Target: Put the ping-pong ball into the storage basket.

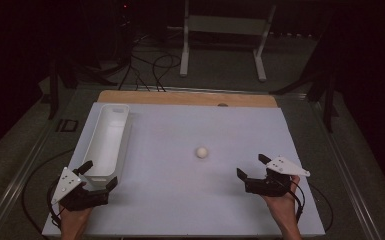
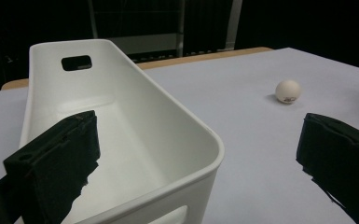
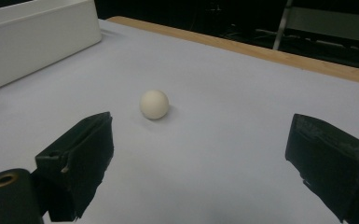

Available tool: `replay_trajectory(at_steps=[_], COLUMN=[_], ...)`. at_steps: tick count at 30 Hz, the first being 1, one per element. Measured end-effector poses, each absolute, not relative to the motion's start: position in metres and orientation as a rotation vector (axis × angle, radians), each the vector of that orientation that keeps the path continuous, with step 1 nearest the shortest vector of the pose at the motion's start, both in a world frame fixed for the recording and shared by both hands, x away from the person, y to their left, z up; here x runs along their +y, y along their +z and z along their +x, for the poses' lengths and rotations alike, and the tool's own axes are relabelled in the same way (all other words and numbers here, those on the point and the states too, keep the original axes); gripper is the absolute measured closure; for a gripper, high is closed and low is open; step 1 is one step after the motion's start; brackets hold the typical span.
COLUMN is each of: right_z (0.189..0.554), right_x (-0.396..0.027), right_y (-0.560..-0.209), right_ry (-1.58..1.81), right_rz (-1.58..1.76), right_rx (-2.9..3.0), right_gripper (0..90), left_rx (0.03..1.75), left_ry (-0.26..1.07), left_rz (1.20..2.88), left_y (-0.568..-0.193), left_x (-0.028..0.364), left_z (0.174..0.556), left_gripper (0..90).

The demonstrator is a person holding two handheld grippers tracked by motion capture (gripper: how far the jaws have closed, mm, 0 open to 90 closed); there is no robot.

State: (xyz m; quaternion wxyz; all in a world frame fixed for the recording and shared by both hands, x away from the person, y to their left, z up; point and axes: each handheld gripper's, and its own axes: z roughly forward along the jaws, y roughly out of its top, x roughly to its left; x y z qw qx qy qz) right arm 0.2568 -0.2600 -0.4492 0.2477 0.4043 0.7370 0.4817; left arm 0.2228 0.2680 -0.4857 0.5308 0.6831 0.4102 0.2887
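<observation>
Resting ball, both grippers empty

White table (image 1: 180,200); long white bin (image 1: 107,140) at left edge, left gripper (image 1: 99,175) spread wide around its near end. Right gripper (image 1: 252,167) wide apart, holding nothing. Small white ball (image 1: 202,152) mid-table, apart from both.

The white bin (image 1: 107,142) stood along the left edge of the table (image 1: 180,210), its near end wall between the spread jaws of the left gripper (image 1: 98,173). The sole obstacle on the open surface was the ball (image 1: 202,152), ahead of the right gripper (image 1: 251,167).
</observation>
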Motion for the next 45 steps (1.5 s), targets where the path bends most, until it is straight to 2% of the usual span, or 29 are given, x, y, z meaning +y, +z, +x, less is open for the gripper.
replay_trajectory(at_steps=[45], right_z=[0.285], right_x=[-0.238], right_y=[-0.438], right_ry=[1.235], right_rz=[1.119], right_rx=[2.084], right_gripper=[7.4], left_rx=[0.984], left_ry=[0.688], left_rz=[1.638], left_y=[-0.486], left_x=[0.267], left_z=[0.224], left_gripper=[0.0])
